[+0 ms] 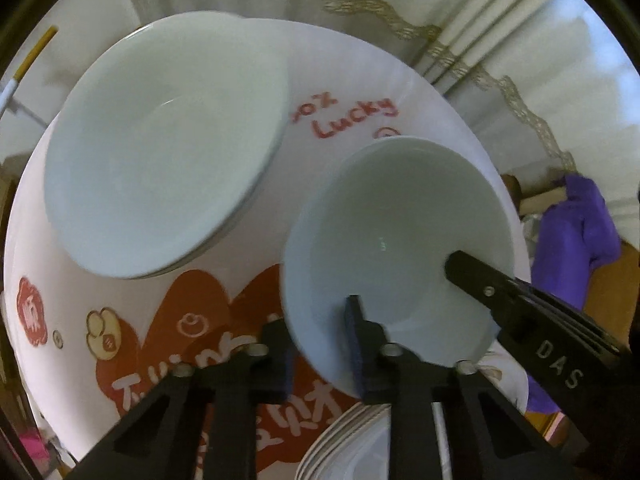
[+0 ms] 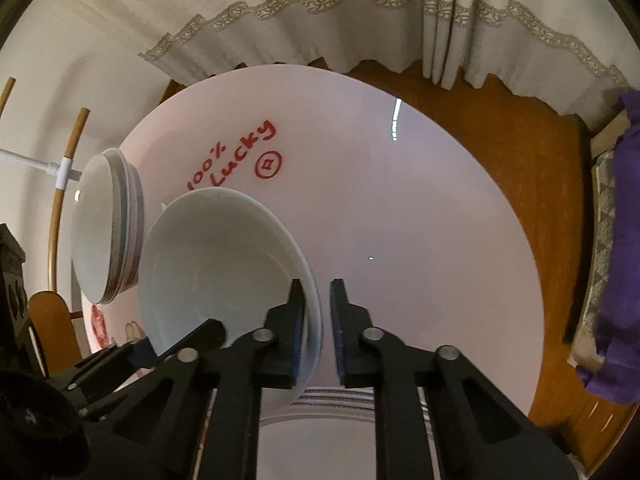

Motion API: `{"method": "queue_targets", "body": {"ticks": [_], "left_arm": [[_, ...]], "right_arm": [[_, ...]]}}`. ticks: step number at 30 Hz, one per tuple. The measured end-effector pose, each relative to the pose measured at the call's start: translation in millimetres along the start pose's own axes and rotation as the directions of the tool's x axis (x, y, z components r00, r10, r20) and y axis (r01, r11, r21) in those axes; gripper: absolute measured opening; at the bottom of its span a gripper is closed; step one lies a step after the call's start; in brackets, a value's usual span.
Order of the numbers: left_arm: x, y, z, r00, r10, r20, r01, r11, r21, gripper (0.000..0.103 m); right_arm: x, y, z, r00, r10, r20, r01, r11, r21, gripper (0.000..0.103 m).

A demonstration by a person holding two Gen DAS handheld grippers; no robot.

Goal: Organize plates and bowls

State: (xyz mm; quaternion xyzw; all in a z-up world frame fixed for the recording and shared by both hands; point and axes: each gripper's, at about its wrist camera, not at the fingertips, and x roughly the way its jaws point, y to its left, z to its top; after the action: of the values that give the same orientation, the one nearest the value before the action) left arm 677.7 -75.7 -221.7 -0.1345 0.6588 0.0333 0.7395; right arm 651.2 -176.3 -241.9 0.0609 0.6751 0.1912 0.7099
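A white bowl (image 1: 400,232) (image 2: 224,272) hangs tilted over a round white table (image 1: 340,80) (image 2: 400,220) printed with red figures and letters. My left gripper (image 1: 318,340) is shut on the bowl's near rim, one finger inside and one outside. My right gripper (image 2: 318,320) is shut on the rim at the opposite side. In the left wrist view one black finger of the right gripper (image 1: 480,280) lies inside the bowl. The left gripper (image 2: 140,354) shows at the lower left of the right wrist view. A stack of white bowls (image 1: 160,140) (image 2: 104,240) stands on the table beside the held one.
A stack of plates (image 1: 352,440) (image 2: 332,400) lies under the grippers at the table's near edge. Behind the table hang lace-edged curtains (image 2: 360,32). A purple cloth (image 2: 624,240) lies to the right over a wooden floor (image 2: 520,152). A wooden chair (image 2: 52,320) stands at the left.
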Motion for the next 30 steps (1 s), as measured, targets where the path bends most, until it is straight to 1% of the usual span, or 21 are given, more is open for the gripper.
{"method": "queue_targets", "body": {"ticks": [2,4,6,8,11,16,20,23,27,30], "left_arm": [[1,0,-1,1.0,0.001,0.01,-0.001,1.0,0.01,0.015],[3,4,-1,1.0,-0.018,0.008,0.018,1.0,0.008,0.015],[-1,5,-1,1.0,-0.018,0.016,0.018,1.0,0.007,0.015],[-7,4,-3,0.999,-0.02,0.026,0.019,1.0,0.017,0.015],[-20,-1,-10,0.999,-0.02,0.049,0.018,0.999,0.039,0.015],[-48,1,-15,0.994,-0.069,0.09,0.064,0.996,0.054,0.015],[-72,10,-19,0.985,-0.08,0.15,0.073,0.996,0.057,0.015],[-89,26,-22,0.978,-0.094,0.184,0.09,0.995,0.033,0.015],[-103,51,-24,0.972,-0.076,0.223,0.08,0.997,-0.007,0.014],[-110,70,-32,0.971,-0.058,0.233,0.069,0.997,-0.04,0.014]], "right_arm": [[-1,1,-1,1.0,-0.006,0.005,0.006,1.0,-0.005,0.006],[-2,2,-1,1.0,0.0,0.007,0.0,1.0,-0.002,0.006],[-6,4,-3,1.0,0.007,0.011,-0.007,1.0,-0.011,0.006],[-13,7,-6,1.0,-0.007,0.023,0.007,1.0,-0.015,0.006],[-25,10,-10,0.999,-0.017,0.042,0.017,1.0,-0.012,0.006],[-52,17,-14,0.996,-0.007,0.088,0.008,1.0,-0.009,0.006],[-77,37,-12,0.989,-0.005,0.146,0.011,0.999,-0.039,0.006],[-87,57,-7,0.986,0.016,0.169,-0.005,0.998,-0.066,0.006],[-87,86,1,0.983,0.042,0.179,-0.024,0.994,-0.105,0.006],[-78,108,7,0.983,0.056,0.174,-0.033,0.99,-0.135,0.006]]}}
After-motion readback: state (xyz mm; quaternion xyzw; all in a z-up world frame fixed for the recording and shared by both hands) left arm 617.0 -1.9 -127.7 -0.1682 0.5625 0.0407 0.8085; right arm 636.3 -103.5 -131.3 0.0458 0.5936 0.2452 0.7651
